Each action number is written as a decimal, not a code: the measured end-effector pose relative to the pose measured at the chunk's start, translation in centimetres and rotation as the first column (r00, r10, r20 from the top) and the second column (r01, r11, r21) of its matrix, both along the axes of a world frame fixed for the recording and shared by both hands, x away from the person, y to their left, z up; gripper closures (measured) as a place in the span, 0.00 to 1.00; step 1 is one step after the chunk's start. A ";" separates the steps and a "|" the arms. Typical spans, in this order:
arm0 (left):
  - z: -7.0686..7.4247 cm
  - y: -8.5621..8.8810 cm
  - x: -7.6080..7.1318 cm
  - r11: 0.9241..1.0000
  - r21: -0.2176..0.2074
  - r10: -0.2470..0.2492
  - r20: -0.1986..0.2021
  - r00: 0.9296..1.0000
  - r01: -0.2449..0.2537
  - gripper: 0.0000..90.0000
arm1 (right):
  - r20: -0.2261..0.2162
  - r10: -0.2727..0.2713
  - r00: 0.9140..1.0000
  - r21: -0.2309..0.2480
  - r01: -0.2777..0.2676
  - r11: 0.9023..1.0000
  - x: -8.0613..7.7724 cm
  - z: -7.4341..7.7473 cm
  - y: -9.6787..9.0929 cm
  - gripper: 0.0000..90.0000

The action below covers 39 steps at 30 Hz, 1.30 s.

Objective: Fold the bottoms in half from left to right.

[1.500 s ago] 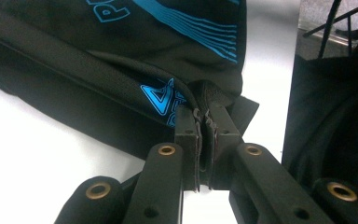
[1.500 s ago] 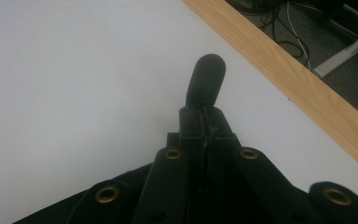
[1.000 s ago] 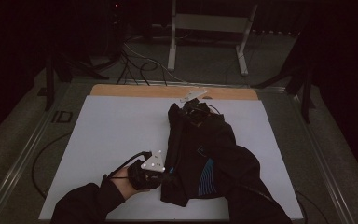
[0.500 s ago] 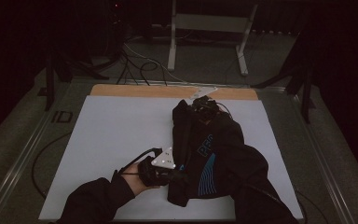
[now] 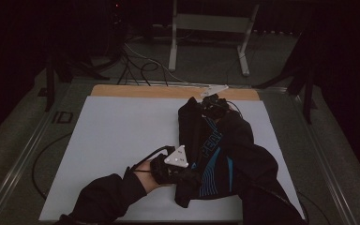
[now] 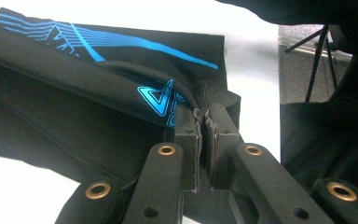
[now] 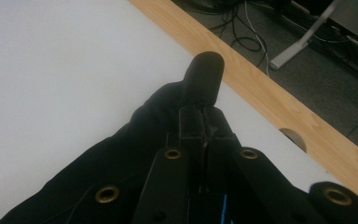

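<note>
two claws, left claw (image 6: 204, 122) and right claw (image 7: 204, 112), each pinched on your black garment (image 5: 225, 159) upon the white bench (image 5: 117, 136); soft, light, limp cloth, so grip hems at opposite ends.

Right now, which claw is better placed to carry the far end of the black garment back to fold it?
Right. The right claw is shut on the black garment at its far end; the left claw grips the near edge.
</note>
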<state>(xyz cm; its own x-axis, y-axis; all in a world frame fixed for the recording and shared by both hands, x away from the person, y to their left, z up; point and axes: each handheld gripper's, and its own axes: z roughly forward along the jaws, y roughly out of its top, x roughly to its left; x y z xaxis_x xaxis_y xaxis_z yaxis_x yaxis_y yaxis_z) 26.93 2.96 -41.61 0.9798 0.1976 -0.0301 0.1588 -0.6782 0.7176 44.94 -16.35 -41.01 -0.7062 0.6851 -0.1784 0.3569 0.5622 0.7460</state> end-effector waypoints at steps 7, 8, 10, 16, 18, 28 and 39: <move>-0.5 -1.3 0.5 1.000 -0.017 -0.010 -0.008 1.000 0.010 0.95 | -0.005 -0.029 1.000 -0.001 0.029 1.000 0.0 0.0 -1.6 0.98; -0.5 -1.5 0.5 1.000 -0.015 -0.012 -0.006 1.000 0.012 0.95 | -0.003 -0.031 1.000 -0.009 0.031 0.999 0.0 -0.1 -1.9 0.98; -0.7 -2.0 0.7 1.000 -0.016 -0.019 -0.008 1.000 0.019 0.95 | -0.004 -0.037 0.999 -0.012 0.037 0.999 0.1 -0.2 -2.4 0.98; -1.2 -3.4 1.1 0.999 -0.019 -0.036 -0.010 0.999 0.036 0.95 | -0.007 -0.058 0.998 -0.020 0.058 0.998 0.1 -0.6 -3.5 0.98; -1.5 -3.9 1.2 0.999 -0.024 -0.035 -0.017 0.999 0.034 0.95 | -0.009 -0.069 0.998 -0.018 0.069 0.997 0.2 -0.9 -4.0 0.98; -2.9 -5.7 1.9 0.998 -0.040 -0.046 -0.032 0.998 0.044 0.95 | -0.027 -0.100 0.995 -0.049 0.098 0.994 0.7 -2.3 -5.8 0.98; -4.1 -7.6 2.4 0.998 -0.033 -0.048 -0.045 0.998 0.047 0.95 | -0.048 -0.142 0.989 -0.061 0.139 0.988 1.4 -3.9 -7.5 0.98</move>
